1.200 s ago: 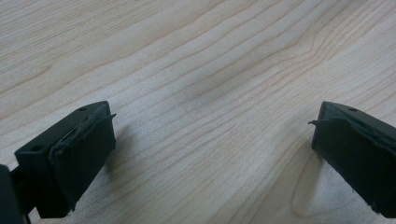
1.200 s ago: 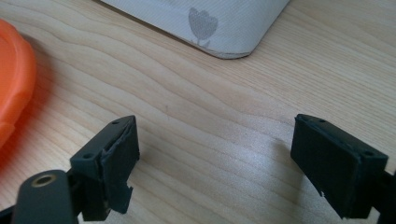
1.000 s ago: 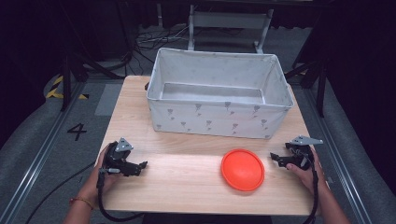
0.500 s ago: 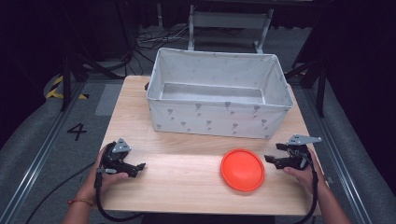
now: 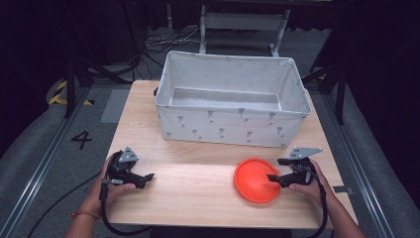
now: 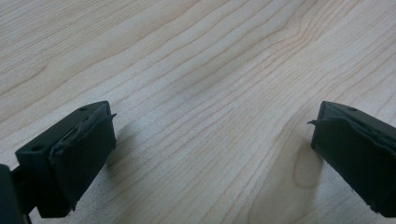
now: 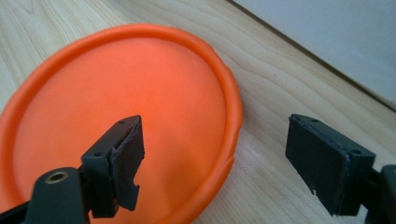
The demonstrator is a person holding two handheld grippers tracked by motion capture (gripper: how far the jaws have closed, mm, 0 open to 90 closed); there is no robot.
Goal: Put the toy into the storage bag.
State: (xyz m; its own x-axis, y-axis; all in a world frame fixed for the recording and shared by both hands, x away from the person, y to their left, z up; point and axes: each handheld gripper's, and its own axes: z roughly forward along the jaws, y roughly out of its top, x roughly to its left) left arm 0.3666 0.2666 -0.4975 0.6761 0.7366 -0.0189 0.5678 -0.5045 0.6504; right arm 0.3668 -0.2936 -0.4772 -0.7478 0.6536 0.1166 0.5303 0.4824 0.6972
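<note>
High view: a pale wooden desk [image 5: 198,188] stood under the camera, with a grey fabric bin [image 5: 230,101] printed with small dark motifs at its far side. An orange disc [image 5: 256,180] lay flat on the near right of the desk, well in front of the bin. The right tool [image 5: 275,170] reached in from the right, held in the person's right hand [image 5: 304,181]; one jaw was over the disc's right part and the other above its rim. The left tool [image 5: 147,177] rested on the near left of the desk, well apart from the disc. A painted numeral "4" [image 5: 81,139] could be read on the floor to the left.

Left gripper view: the left tool's jaws stood wide, released, with bare wood grain between them and nothing gripped.

Right gripper view: the right tool [image 7: 215,158] was released too. Its jaws, which had just narrowed a little, stood wide apart. One jaw hung over the disc's face [image 7: 121,107] and the other over bare desk outside the rim; the pads did not press on it.

To take the disc cleanly, the jaws probably should straddle the raised rim, one lowered inside and one outside, before clenching, so the shallow disc does not skid across the smooth wood.

No brand or label was readable on the disc, bin or tools.
</note>
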